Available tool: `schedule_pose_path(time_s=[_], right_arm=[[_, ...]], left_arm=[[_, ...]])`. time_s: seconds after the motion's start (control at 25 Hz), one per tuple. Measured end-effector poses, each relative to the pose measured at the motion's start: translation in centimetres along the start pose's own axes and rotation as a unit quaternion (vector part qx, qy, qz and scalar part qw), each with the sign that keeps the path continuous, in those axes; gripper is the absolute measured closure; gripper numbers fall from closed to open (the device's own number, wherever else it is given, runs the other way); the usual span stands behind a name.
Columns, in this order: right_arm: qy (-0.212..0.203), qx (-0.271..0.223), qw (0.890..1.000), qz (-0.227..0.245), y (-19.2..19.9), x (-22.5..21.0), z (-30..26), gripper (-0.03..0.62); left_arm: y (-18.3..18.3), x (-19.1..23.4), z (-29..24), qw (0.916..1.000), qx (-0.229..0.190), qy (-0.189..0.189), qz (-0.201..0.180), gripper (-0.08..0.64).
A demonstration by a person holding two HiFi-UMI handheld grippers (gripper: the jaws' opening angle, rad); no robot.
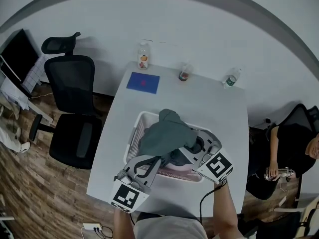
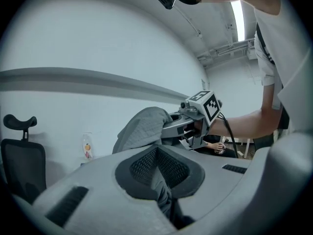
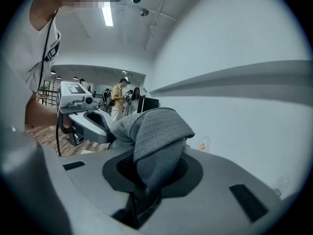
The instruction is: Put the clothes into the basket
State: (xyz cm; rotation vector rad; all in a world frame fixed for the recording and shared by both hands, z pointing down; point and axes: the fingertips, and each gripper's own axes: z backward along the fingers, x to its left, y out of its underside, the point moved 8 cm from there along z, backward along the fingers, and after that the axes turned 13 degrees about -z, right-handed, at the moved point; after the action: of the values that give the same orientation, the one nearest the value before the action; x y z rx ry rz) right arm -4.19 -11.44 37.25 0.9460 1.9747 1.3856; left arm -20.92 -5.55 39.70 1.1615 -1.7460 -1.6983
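Grey quilted garment (image 1: 167, 133), bunched over white slotted basket (image 1: 135, 129) on pale table (image 1: 219, 108). The left hand-held gripper (image 1: 145, 167) at 7 o'clock and the right hand-held gripper (image 1: 193, 147) at 4 o'clock both clamp its fabric.

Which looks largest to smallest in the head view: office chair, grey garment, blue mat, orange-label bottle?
1. office chair
2. grey garment, though it is held up nearer the camera
3. blue mat
4. orange-label bottle

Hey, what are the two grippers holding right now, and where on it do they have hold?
Both hold one grey garment. The left gripper pinches a bunched fold at one side, the right gripper another at the opposite side.
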Motion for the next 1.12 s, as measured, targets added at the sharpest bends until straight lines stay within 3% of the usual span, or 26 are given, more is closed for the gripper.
schedule_pose_path(time_s=[0.24,0.44,0.6,0.96,1.12], right_arm=[[-0.001,0.059,0.998,-0.022,3.8,-0.5,-1.1,0.518],[0.002,0.114,0.993,-0.028,6.8,-0.6,-1.9,0.515],[0.001,0.150,0.988,-0.027,8.5,-0.5,-2.6,0.511],[-0.001,0.245,0.969,0.030,11.4,0.2,-4.0,0.474],[-0.011,0.270,0.962,0.046,12.1,0.3,-4.4,0.422]], left_arm=[[1.0,-0.3,-0.3,0.9994,0.020,0.004,0.027,0.554],[2.1,-0.3,-0.1,0.9997,0.020,0.012,0.006,0.554],[2.1,-0.3,-0.1,0.9993,0.028,0.008,0.025,0.554],[2.7,-0.6,-0.3,0.9991,0.032,0.013,0.023,0.554],[3.0,-0.7,-0.9,0.9988,0.041,0.020,0.020,0.554]])
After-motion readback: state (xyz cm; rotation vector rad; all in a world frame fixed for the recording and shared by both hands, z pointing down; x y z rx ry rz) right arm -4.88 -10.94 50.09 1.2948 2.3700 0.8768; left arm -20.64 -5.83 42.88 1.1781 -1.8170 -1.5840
